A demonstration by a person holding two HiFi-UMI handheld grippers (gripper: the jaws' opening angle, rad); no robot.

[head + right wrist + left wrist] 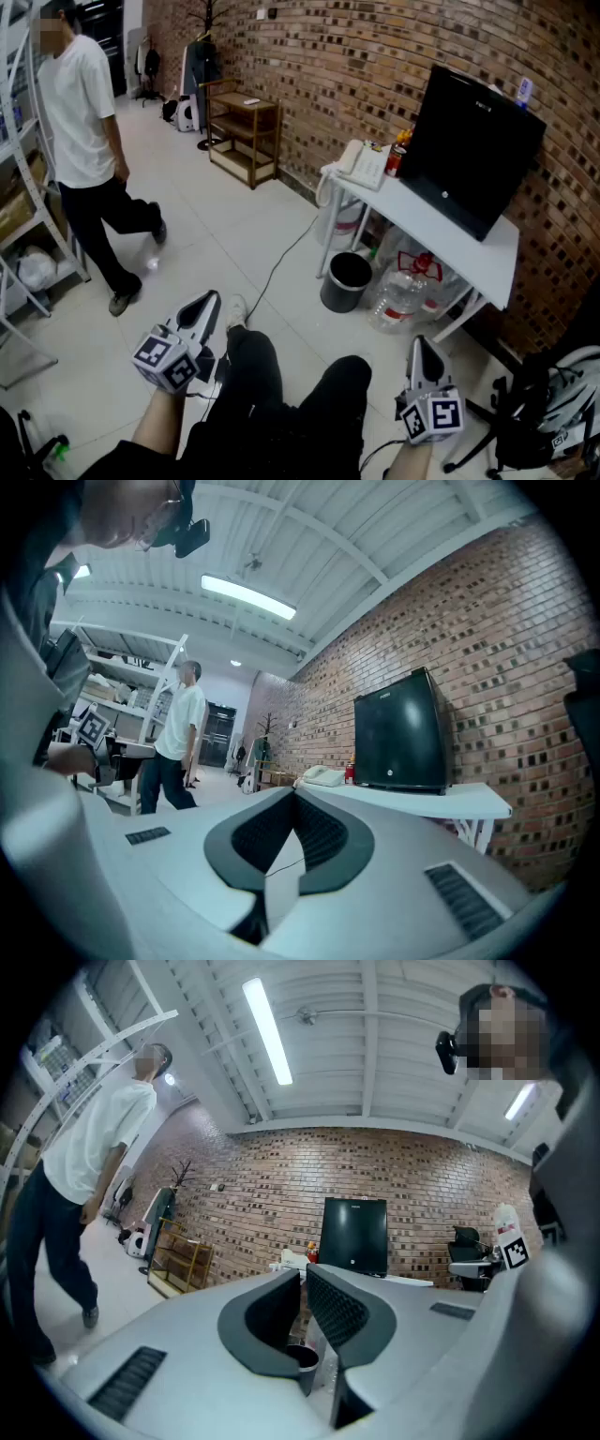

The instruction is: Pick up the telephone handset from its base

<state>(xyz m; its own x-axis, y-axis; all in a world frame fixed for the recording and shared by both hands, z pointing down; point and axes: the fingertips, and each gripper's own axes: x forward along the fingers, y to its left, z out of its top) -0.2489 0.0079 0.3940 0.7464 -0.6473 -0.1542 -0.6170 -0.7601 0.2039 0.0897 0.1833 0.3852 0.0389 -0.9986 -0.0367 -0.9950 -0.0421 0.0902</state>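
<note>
The white telephone [361, 161] sits with its handset on the base, at the left end of a white table [441, 234] against the brick wall. It also shows small and far off as the telephone [292, 1260] in the left gripper view and the telephone [323, 776] in the right gripper view. My left gripper [208, 302] and right gripper [419, 345] hang low over my knees, well short of the table. In the gripper views the left gripper [303, 1274] and right gripper [292, 792] both have their jaws together with nothing between them.
A big black box [469, 150] stands on the table, with a red can [396, 157] beside the telephone. Under the table are a black bin [347, 281] and water bottles [403, 295]. A person [84, 141] walks at the left. A wooden shelf [244, 131] stands further back.
</note>
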